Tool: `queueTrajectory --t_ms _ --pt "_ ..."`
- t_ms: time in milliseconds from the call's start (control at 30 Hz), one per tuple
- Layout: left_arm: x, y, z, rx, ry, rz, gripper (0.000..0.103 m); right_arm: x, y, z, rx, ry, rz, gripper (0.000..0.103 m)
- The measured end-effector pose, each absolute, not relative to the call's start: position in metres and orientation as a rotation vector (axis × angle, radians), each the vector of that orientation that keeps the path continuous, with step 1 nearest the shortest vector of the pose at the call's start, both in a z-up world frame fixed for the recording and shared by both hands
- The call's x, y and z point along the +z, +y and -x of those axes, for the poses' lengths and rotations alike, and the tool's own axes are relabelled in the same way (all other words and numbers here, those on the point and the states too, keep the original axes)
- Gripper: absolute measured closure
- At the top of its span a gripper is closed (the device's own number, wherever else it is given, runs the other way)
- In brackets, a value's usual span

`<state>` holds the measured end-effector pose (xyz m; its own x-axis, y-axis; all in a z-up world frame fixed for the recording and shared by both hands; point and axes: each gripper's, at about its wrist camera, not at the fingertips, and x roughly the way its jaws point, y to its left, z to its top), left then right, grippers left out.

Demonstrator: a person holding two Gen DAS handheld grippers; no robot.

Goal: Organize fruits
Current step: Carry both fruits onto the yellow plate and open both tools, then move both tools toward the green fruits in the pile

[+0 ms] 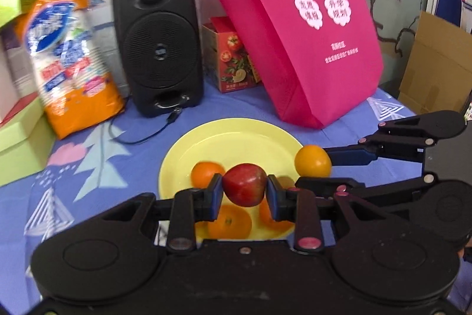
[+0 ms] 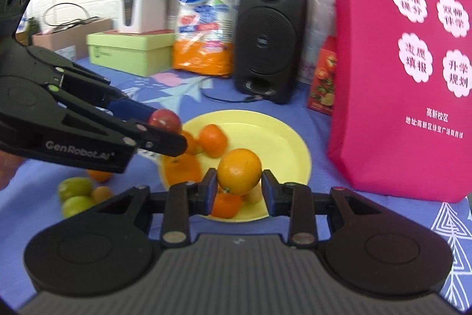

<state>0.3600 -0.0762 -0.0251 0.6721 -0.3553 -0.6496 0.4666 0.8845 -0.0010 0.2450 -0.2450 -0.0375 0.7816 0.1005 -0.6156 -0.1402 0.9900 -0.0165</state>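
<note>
My left gripper [image 1: 244, 192] is shut on a red apple [image 1: 244, 188], held above the near part of the yellow plate [image 1: 233, 138]. My right gripper [image 2: 239, 187] is shut on an orange [image 2: 239, 171] over the plate [image 2: 283, 143]. In the left wrist view the right gripper [image 1: 317, 166] reaches in from the right with that orange [image 1: 312, 161]. In the right wrist view the left gripper [image 2: 166, 130] comes in from the left with the apple [image 2: 164, 120]. Several tangerines [image 2: 213, 139] lie on the plate.
Green fruits [image 2: 73, 187] and small orange ones [image 2: 101, 193] lie on the blue cloth left of the plate. Behind stand a black speaker [image 1: 157, 42], an orange packet [image 1: 67, 55], a pink bag [image 2: 401, 78], a red carton [image 1: 233, 61] and green boxes [image 2: 129, 52].
</note>
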Motion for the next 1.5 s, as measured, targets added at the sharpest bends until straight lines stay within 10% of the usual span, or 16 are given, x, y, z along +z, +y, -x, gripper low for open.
queueTrajectory --t_ms 233,367,1500 --pt "-0.052 -0.090 -0.404 -0.448 0.749 -0.159 0.071 -0.065 -0.265 -0.281 0.108 0.701 0.024 0.071" --pt "-0.053 -0.085 -0.408 -0.428 0.736 -0.129 0.041 -0.072 -0.265 -0.288 0.106 0.706 0.024 0.071" --pt "-0.052 0.036 -0.206 -0.223 0.701 -0.094 0.040 -0.055 -0.161 -0.168 0.311 0.711 0.076 0.057"
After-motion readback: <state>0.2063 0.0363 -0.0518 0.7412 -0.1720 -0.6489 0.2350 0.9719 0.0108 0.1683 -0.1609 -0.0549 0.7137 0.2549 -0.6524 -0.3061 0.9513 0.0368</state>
